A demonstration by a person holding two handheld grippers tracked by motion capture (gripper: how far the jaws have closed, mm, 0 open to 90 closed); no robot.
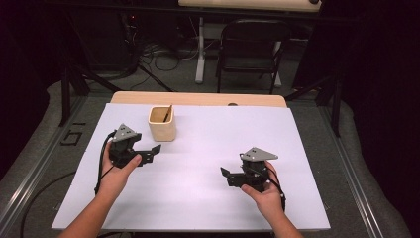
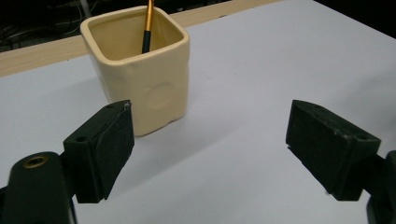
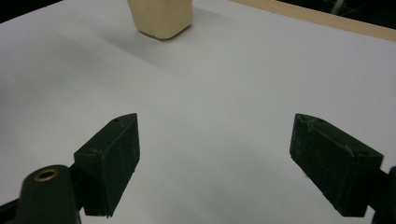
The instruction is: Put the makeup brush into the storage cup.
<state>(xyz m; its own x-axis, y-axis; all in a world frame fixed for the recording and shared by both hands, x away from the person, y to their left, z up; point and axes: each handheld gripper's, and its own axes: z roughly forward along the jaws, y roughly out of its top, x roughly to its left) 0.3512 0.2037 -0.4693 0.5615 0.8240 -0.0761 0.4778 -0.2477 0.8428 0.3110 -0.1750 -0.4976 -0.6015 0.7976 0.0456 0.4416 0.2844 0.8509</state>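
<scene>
A cream square cup stands upright at the back left of the white sheet. An orange and black pen leans inside it. My left gripper is open and empty, just in front of and slightly left of the cup. In the left gripper view the cup with the pen is close ahead, beyond the left jaw of that gripper. My right gripper is open and empty at the front right, pointing left. In the right gripper view the cup's base lies far ahead of the gripper.
The white sheet covers most of a wooden table, whose bare strip shows along the far edge. A dark folding chair and floor cables stand beyond the table. Bare sheet lies between the two grippers.
</scene>
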